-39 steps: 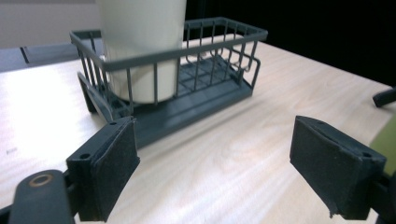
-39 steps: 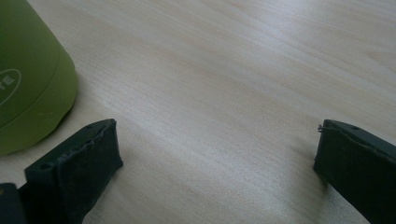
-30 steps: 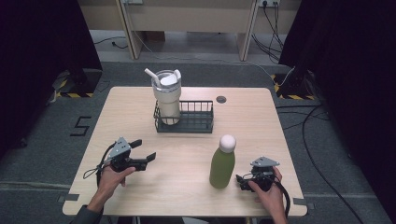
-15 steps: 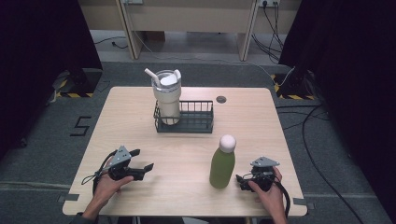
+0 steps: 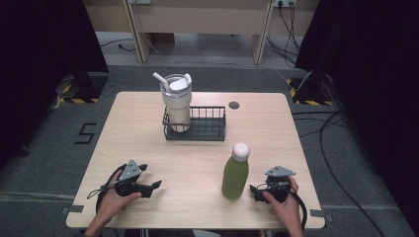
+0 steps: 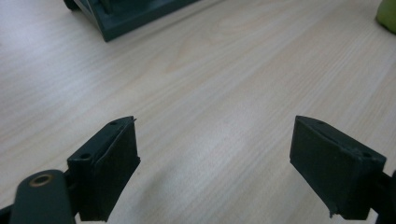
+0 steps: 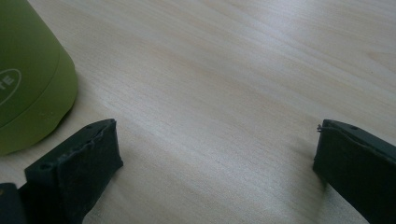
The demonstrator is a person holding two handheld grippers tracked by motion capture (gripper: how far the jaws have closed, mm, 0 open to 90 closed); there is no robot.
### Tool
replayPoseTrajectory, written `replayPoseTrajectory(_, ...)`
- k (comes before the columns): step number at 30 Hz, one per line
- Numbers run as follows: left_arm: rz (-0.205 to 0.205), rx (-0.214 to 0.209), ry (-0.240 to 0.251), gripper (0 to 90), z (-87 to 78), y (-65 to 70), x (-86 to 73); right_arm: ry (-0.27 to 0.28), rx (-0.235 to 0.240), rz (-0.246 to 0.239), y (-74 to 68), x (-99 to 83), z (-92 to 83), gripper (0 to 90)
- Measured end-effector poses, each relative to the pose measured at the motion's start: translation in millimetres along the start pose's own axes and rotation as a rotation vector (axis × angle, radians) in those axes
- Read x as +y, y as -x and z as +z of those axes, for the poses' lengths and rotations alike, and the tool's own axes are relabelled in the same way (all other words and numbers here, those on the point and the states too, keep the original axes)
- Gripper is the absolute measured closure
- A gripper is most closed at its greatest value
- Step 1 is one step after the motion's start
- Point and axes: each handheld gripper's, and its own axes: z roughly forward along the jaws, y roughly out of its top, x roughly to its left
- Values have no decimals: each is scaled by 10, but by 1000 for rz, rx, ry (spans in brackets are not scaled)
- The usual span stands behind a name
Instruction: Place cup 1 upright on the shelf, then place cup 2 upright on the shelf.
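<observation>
Counter (image 5: 148, 128): light wood, bare along the near edge apart from the two hands. Nothing on it shifted between the earlier frames and now.

Rack (image 5: 207, 129): dark wire basket, far-centre of counter, same spot as before. Corner of it at the top of the left claw view (image 6: 126, 18).

Tumbler (image 5: 177, 101): pale, lidded, with straw, upright in the left end of the rack. Unmoved.

Bottle (image 5: 235, 173): green body, white round cap, upright on the near-right counter, outside the rack. Unmoved. Base seen at the left edge of the right claw view (image 7: 28, 79), just beside that claw's near jaw, not between the jaws.

Left claw (image 5: 154, 185): the one real change. Pulled back toward the near edge and lowered over the last second, now resting low on the counter, well apart from bottle and rack. Jaws spread wide, bare wood between them, nothing gripped.

Right claw (image 5: 253, 189): same place as before, just right of the bottle base. Jaws spread wide, empty.

Read: left hand parked out of play; bottle likely next into the rack, right claw nearest. Needs a small swing left to bracket the bottle before closing.
</observation>
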Motion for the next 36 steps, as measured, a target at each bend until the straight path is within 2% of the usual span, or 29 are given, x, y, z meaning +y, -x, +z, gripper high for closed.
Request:
replayPoseTrajectory(8,12,-2,-54,148,10,30,-73,1,-1,0,-1,0,0,8)
replayPoseTrajectory(11,25,8,-71,148,6,46,-83,1,-1,-1,-1,0,0,8)
replayPoseTrajectory(12,29,18,-97,148,13,56,-88,1,-1,-1,-1,0,0,8)
replayPoseTrajectory(13,28,22,-102,144,16,61,-90,1,-1,-1,-1,0,0,8)
replayPoseTrajectory(15,24,16,-104,144,16,62,-91,1,-1,-1,-1,-1,0,8)
replayPoseTrajectory(19,-10,-13,-117,141,25,21,-90,1,-1,-1,-1,-1,0,8)
replayPoseTrajectory(24,-9,-13,-118,139,26,22,-90,1,1,-4,-8,-1,-3,10)
replayPoseTrajectory(27,-9,-13,-117,138,27,21,-89,7,7,-11,-21,-5,-17,47)
replayPoseTrajectory(31,-9,-13,-117,138,27,21,-89,51,9,-32,-32,-23,-52,188)
replayPoseTrajectory(33,-9,-13,-117,138,27,21,-89,59,0,-26,-38,-37,-71,147)
replayPoseTrajectory(34,-9,-13,-117,138,27,21,-89,68,-2,-21,-40,-45,-85,172)
replayPoseTrajectory(36,-9,-13,-118,138,27,21,-89,94,-1,-9,-28,-65,-123,148)
